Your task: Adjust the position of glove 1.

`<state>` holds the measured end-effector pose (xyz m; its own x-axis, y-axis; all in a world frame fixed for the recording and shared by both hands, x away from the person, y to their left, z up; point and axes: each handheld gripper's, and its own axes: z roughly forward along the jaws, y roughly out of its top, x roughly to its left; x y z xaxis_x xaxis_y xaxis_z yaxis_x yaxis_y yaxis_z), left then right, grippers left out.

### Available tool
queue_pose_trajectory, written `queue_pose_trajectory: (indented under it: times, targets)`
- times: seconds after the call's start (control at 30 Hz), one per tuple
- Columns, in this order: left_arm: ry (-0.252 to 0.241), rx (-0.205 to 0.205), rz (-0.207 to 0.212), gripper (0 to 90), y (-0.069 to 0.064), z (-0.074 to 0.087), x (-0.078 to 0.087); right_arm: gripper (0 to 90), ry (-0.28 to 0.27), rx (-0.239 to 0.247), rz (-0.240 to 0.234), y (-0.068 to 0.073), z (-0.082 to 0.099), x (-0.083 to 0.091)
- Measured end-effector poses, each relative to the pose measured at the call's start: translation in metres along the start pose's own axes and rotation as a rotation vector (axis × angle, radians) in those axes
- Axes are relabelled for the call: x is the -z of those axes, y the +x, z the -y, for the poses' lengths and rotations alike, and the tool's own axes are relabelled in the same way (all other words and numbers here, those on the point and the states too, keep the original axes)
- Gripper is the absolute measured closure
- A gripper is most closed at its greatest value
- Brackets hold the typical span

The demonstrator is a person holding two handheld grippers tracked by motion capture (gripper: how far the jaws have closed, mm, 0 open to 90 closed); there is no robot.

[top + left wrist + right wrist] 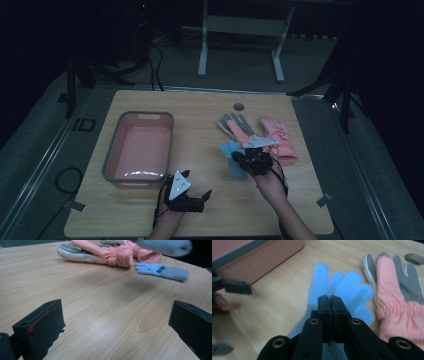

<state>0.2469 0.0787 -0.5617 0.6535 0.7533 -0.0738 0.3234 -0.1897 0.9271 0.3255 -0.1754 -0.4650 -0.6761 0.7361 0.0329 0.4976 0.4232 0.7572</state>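
**Right gripper pinches a blue glove; left one waits spread**

High view: dim light blurs detail. The right gripper (248,159) sits over the blue knit glove (233,159), hiding its cuff, on the wooden table (200,125). Beside it lie a grey-and-pink ski glove (236,127) and a pink glove (278,136). The left gripper (197,200) rests near the empty pink tub (139,150), jaws apart.

Left gripper view: its jaws stand wide over bare wood. A second blue glove (162,271) lies flat past them; a blurred blue shape is cut off at the top edge.

Right gripper view: the jaws are pressed together on the glove's cuff (339,292); its fingers splay beyond, smeared by motion. The tub's wall (262,262) is cropped at upper left.
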Motion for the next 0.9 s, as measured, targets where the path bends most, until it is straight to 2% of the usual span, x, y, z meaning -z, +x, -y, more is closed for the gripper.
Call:
queue_pose_trajectory:
  times: [0.2, 0.43, 0.47, 0.57, 0.73, 0.83, 0.9]
  targets:
    - [0.000, 0.001, -0.002, 0.1, 0.000, 0.000, 0.000, 87.7, 0.017, -0.014, -0.012, 0.014, 0.030, 0.006]
    - [0.001, -0.002, 0.000, 0.1, 0.000, 0.000, 0.000, 87.6, 0.083, -0.030, -0.009, 0.019, 0.060, -0.007]
    - [0.001, -0.003, -0.001, 0.1, 0.000, 0.000, 0.000, 87.6, 0.091, -0.035, -0.006, 0.019, 0.063, -0.009]
    - [0.003, -0.004, -0.001, 0.1, 0.000, 0.000, 0.000, 87.6, 0.105, -0.001, 0.015, 0.021, 0.068, -0.013]
    - [0.001, -0.005, -0.002, 0.1, -0.001, 0.000, 0.000, 86.1, 0.128, -0.018, 0.003, 0.019, 0.077, -0.024]
    - [0.001, -0.006, -0.001, 0.1, -0.001, 0.000, 0.000, 80.4, 0.138, -0.035, -0.019, 0.016, 0.082, -0.030]
    - [0.002, -0.006, -0.001, 0.1, -0.001, 0.000, 0.000, 74.3, 0.142, -0.027, -0.024, 0.015, 0.081, -0.030]
